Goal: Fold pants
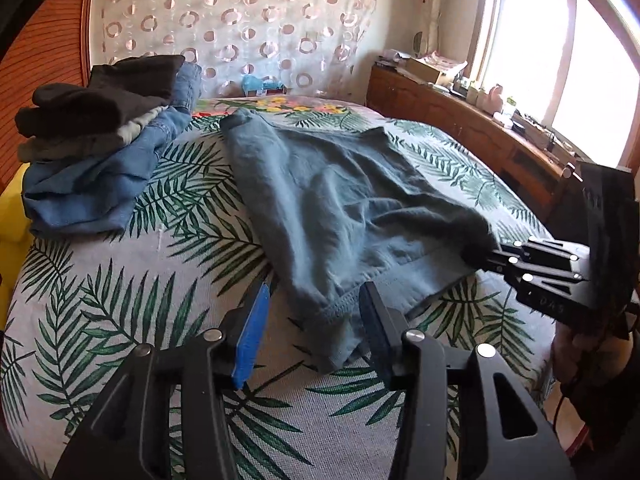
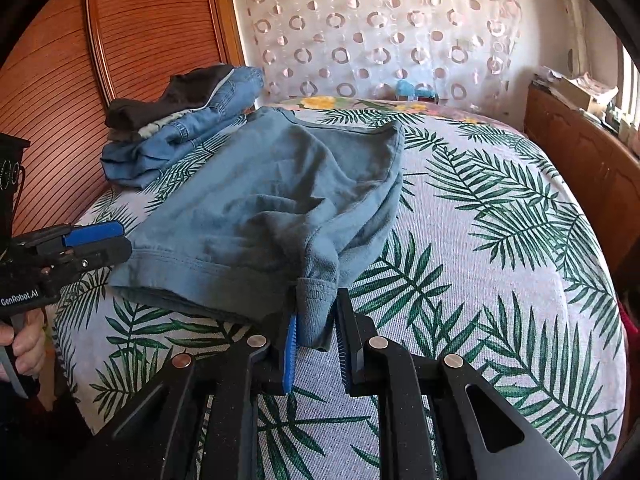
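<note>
So on the far left of both views there's a stack of already folded clothes (image 1: 96, 152) (dark things on top, denim underneath) sitting in the upper left of the frame on the palm-leaf bedspread (image 1: 120, 320). The teal pants (image 1: 340, 208) lie mid-frame, already doubled over, long axis running from the near edge of the bed up and away toward the curtain (image 1: 240, 20). In the left wrist view the left gripper (image 1: 312, 332) sits at bottom centre with its jaws partway open, straddling the near hem without pinching it: cloth between the pads, not gripped. Moving right, the right gripper (image 2: 316, 340) at bottom centre of its own view is clamped narrow on the other near corner of the hem, a flap of fabric bunched between its pads. Both hands point down at a slant over the near edge, roughly side by side, so neither is really closer. My guess is the next fold goes away from the person along that long axis, and the left needs to re-grip first.
</note>
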Demonstrator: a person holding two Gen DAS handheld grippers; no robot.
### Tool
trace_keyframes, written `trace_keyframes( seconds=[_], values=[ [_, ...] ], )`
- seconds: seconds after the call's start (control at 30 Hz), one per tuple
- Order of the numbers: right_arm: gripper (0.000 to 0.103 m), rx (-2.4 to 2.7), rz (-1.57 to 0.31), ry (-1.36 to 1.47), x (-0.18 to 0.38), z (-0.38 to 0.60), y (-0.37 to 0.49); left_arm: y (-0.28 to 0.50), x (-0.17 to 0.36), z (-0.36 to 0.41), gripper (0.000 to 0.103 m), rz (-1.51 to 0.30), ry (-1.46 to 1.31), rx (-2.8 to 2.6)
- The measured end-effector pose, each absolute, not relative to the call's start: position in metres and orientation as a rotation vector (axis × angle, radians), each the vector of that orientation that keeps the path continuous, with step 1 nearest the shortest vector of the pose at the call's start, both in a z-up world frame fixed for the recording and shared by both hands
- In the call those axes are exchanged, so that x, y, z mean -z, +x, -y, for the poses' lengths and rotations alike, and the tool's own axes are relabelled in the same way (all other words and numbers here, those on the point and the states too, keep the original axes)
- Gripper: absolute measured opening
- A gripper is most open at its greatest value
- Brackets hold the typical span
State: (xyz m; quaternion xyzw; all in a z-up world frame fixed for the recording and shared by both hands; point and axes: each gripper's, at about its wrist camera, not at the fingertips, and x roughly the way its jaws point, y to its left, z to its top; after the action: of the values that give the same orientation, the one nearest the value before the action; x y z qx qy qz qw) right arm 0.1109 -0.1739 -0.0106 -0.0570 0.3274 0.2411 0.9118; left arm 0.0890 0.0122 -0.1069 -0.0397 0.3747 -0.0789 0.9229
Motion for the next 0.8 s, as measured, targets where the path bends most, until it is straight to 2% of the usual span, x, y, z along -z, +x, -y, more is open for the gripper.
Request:
trace_keyframes(
  seconds=[0.17, 0.3, 0.37, 0.53, 0.8],
  values=[
    [0.016, -0.496, -0.672, -0.115, 0.031, 0.167, 0.12, 0.091, 0.115, -0.009, 0.047, -0.799, -0.081, 0.17],
    [0.016, -0.497, -0.674, -0.111, 0.032, 0.167, 0.12, 0.091, 0.118, -0.014, 0.041, -0.798, -0.16, 0.211],
    [0.016, -0.502, -0.68, -0.098, 0.032, 0.169, 0.121, 0.091, 0.117, -0.012, 0.029, -0.791, -0.151, 0.204],
    [0.016, -0.508, -0.688, -0.081, 0.032, 0.171, 0.122, 0.09, 0.116, -0.01, 0.015, -0.783, -0.154, 0.218],
    [0.016, -0.507, -0.679, -0.072, 0.029, 0.171, 0.12, 0.08, 0.091, -0.011, 0.014, -0.719, -0.16, 0.252]
  ],
)
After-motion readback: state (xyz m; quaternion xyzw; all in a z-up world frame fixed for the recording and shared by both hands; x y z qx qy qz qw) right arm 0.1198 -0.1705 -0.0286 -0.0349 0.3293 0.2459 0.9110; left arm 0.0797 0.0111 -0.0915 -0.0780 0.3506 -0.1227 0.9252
